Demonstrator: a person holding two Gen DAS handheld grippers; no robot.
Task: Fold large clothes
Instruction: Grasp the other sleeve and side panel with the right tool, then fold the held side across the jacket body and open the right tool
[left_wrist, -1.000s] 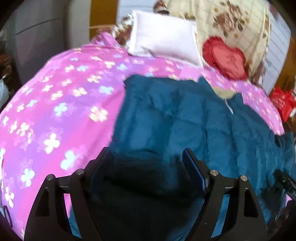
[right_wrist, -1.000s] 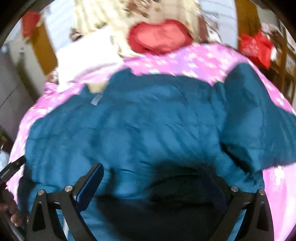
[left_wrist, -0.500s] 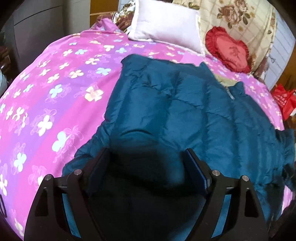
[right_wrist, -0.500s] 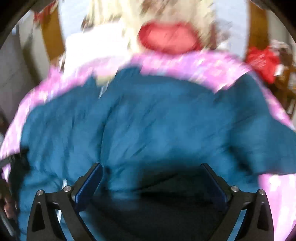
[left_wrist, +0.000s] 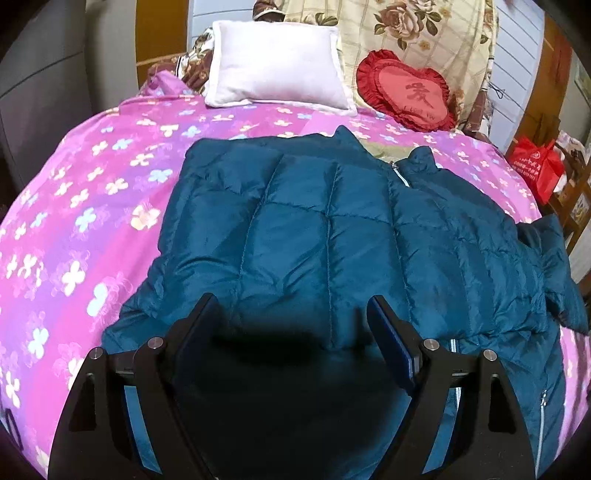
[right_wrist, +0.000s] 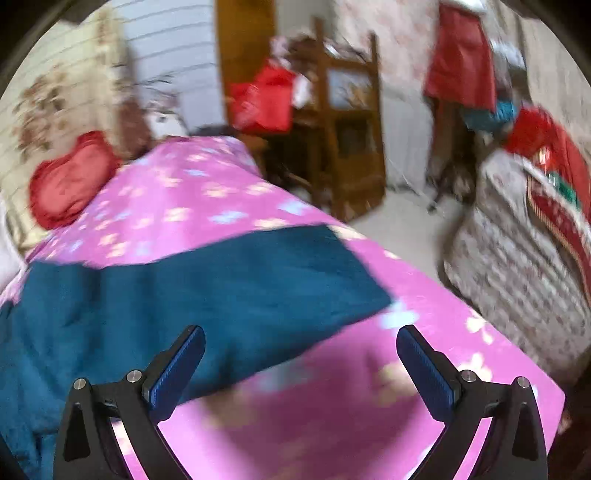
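A teal quilted puffer jacket (left_wrist: 332, 236) lies spread on a pink flowered bedspread (left_wrist: 92, 206). Its left sleeve is folded in over the body, and its right sleeve (left_wrist: 554, 266) sticks out toward the bed's right side. My left gripper (left_wrist: 291, 314) is open and empty, just above the jacket's near part. In the blurred right wrist view, the jacket's right sleeve (right_wrist: 258, 273) lies across the bedspread (right_wrist: 332, 406). My right gripper (right_wrist: 299, 347) is open and empty, over the sleeve's near edge and the bedspread.
A white pillow (left_wrist: 277, 70), a red heart cushion (left_wrist: 410, 92) and a floral quilt (left_wrist: 424, 29) sit at the bed's head. A red bag (left_wrist: 535, 166) and wooden furniture (right_wrist: 347, 122) stand right of the bed. A second covered bed (right_wrist: 517, 240) lies across a narrow floor strip.
The left gripper pulled back and rose, showing more of the jacket. The right gripper swung to the right, from over the jacket body to the right sleeve and bed edge.
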